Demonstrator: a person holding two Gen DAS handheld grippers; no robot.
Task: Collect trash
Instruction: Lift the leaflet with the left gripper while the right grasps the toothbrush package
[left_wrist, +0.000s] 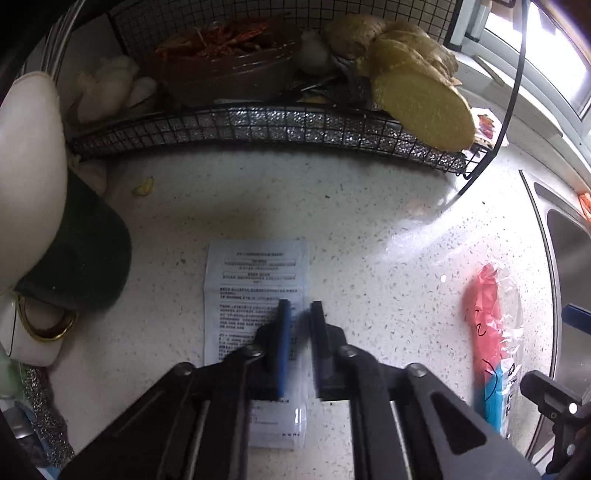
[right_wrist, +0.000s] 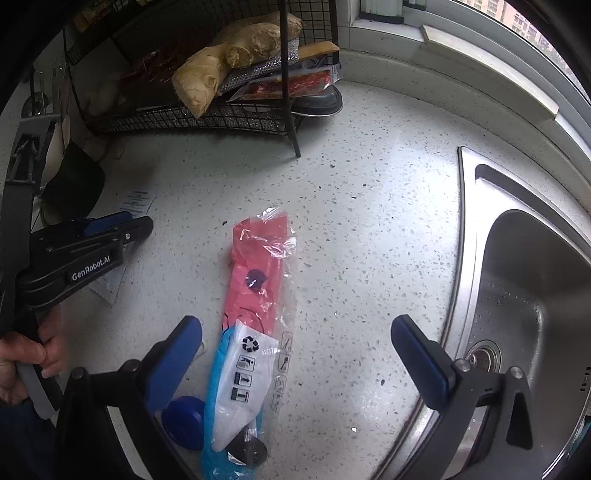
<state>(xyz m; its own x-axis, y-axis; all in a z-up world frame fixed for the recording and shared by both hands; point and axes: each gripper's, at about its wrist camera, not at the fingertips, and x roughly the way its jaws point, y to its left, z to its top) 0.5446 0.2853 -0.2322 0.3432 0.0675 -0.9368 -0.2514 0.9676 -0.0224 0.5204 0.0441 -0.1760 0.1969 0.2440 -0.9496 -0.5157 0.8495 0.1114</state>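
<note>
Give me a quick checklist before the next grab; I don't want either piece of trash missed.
1. Left hand-held gripper over the paper leaflet: ok.
2. Leaflet clamped: cannot tell; jaws nearly shut.
3. Right hand-held gripper open: ok.
4. Plastic wrapper between the right fingers: ok, flat on the counter.
5. Blue cap clear of the wrapper: not ok, it sits beside it.
6. Sink close on the right: ok, wrapper clear of its rim.

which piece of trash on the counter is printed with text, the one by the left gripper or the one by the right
The flat white leaflet under the left gripper carries the rows of printed text. The pink and blue plastic wrapper, between the right gripper's open jaws, shows mostly symbols.
</note>
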